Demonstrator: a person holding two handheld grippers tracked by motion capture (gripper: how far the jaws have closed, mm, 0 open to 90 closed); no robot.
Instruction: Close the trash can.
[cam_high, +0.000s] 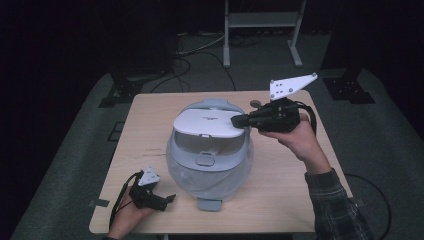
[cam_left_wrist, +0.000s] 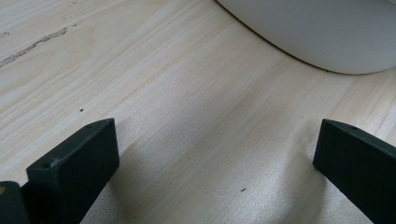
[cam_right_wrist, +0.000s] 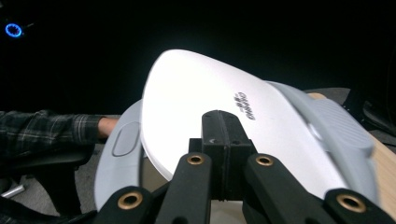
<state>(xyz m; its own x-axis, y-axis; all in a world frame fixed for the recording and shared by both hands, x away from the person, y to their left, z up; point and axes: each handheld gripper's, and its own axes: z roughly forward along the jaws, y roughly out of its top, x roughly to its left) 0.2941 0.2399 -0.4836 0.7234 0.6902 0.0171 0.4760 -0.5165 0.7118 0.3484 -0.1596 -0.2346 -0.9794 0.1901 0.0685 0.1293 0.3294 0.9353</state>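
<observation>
Now right claw (cam_high: 239, 120) against white lid (cam_high: 207, 122)

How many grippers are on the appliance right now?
1. The right gripper, jaws shut, rests on the white lid of the grey appliance. The left gripper, jaws open, lies on the table beside it, apart from it.

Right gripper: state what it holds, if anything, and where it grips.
The right gripper is shut, its jaws pressed together, touching the raised white lid at its right edge. Whether the edge is pinched between them cannot be told.
</observation>
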